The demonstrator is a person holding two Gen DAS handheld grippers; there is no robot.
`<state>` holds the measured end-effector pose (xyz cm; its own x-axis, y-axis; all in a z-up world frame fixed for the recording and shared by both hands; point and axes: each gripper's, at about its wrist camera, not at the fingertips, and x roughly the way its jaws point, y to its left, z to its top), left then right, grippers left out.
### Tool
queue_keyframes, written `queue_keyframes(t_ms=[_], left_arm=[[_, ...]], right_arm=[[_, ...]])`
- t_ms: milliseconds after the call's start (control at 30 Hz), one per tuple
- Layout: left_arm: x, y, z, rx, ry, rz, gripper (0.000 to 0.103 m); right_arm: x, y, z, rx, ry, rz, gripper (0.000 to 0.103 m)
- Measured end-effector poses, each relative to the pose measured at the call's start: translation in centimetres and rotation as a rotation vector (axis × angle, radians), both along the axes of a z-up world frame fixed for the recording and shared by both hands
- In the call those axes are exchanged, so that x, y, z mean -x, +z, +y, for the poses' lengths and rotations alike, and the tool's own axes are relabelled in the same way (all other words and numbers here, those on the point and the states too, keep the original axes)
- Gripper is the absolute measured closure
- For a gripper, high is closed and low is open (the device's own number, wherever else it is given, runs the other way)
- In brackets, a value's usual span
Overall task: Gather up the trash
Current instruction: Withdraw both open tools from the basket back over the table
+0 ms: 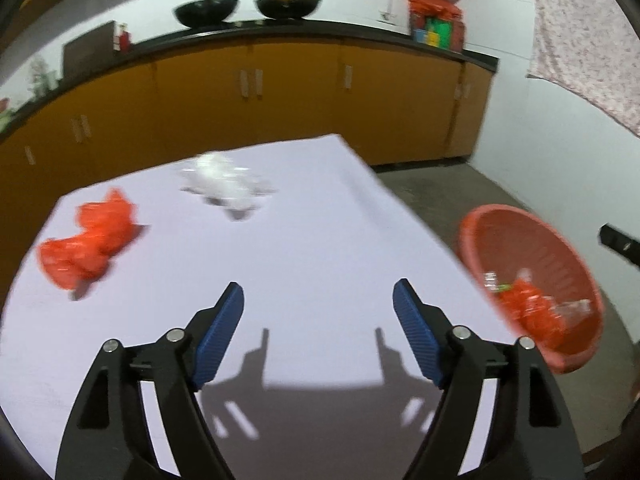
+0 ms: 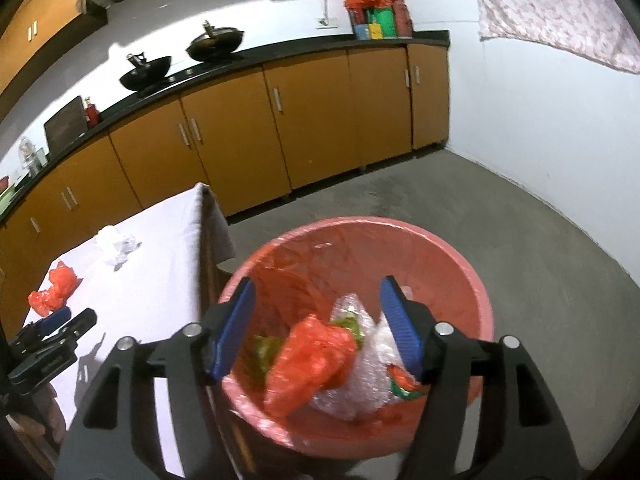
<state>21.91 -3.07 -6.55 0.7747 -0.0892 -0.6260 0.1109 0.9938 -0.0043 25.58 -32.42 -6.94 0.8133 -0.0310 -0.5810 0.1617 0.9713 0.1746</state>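
two pieces of trash lie on the white-covered table [image 1: 304, 248]: a crumpled red plastic bag [image 1: 86, 240] near its left edge and a crumpled clear plastic wrapper [image 1: 224, 184] farther back toward the middle. the red basket [image 2: 472, 280] sits on the floor just off the table's right side, and it already holds a red bag [image 2: 312, 364], bubble wrap and some green scraps.

my read is that the job sits between a drop and the next pick. the red bag in the basket looks blurred and tilted just below the right gripper [image 2: 318, 330] (it may be mid-fall, though i can't be sure), and that gripper's blue pads are spread wide with nothing between them. it hangs directly above the basket, angled down into it.

the left gripper [image 1: 318, 334] hovers low over the near part of the table, pointing across it toward the cabinets, its jaws also wide and empty, its shadow on the cloth just beneath. both pieces lie well ahead of it and to the left.

the next move probably calls for swinging the left gripper forward and left, lowering its open jaws astride the red plastic bag, and pinching a raised fold, since thin film can slip or flatten.
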Motion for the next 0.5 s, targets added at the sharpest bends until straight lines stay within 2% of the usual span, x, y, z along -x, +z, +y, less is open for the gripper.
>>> queue_keyframes(t_ms=[100, 167, 400, 500], left_arm=[[0.9, 0.3, 3.3, -0.038, 0.072, -0.03, 0.014], [1.3, 0.7, 5.3, -0.058, 0.129, -0.048, 0.007], [0.8, 1.1, 13.9, -0.074, 0.346, -0.058, 0.002], [-0.2, 1.1, 16.5, -0.068, 0.403, -0.052, 0.002]], right_arm=[[-0.5, 0.4, 1.6, -0.002, 0.028, -0.011, 0.026], [-0.9, 0.6, 3.0, -0.006, 0.056, -0.014, 0.024], [-2.7, 0.4, 9.1, -0.007, 0.165, 0.0, 0.02], [-3.5, 0.2, 11.7, -0.005, 0.211, 0.009, 0.02]])
